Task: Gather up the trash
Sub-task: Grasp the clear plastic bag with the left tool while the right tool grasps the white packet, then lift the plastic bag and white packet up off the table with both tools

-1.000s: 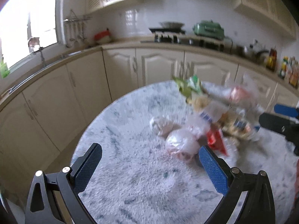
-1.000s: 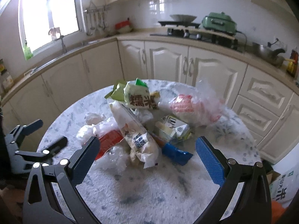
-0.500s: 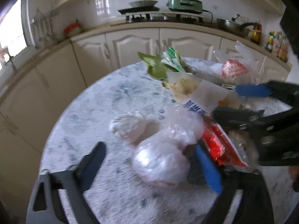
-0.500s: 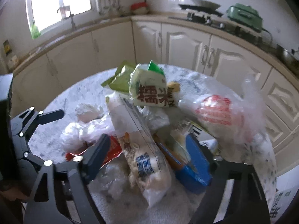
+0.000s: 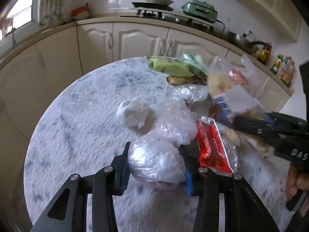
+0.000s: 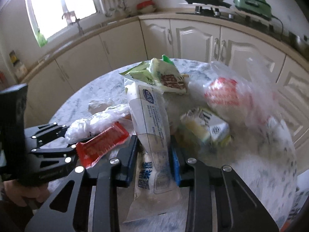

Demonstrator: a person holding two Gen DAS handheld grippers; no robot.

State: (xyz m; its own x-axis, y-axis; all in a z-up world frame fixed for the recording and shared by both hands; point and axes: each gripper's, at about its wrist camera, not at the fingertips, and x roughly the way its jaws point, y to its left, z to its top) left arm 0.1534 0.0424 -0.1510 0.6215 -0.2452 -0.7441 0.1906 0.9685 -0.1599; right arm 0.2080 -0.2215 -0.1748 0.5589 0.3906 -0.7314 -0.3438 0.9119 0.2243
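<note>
Both my grippers have advanced onto the pile since a second ago: left gripper (image 5: 155, 169) jaws closing round the crumpled clear bag (image 5: 156, 164) at lower centre, right gripper (image 6: 154, 159) jaws closing round the white packet (image 6: 152, 135). Pickup is beginning.

Two handheld black metal two-finger grippers, the left gripper (image 5: 155, 166) and the right gripper (image 6: 153, 154), share a build: angular linkage arms with triangular cut-outs, round silver screw heads at the pivots, and blue textured pads (image 6: 175, 161) lining the fingers. White lettering marks one body.
</note>
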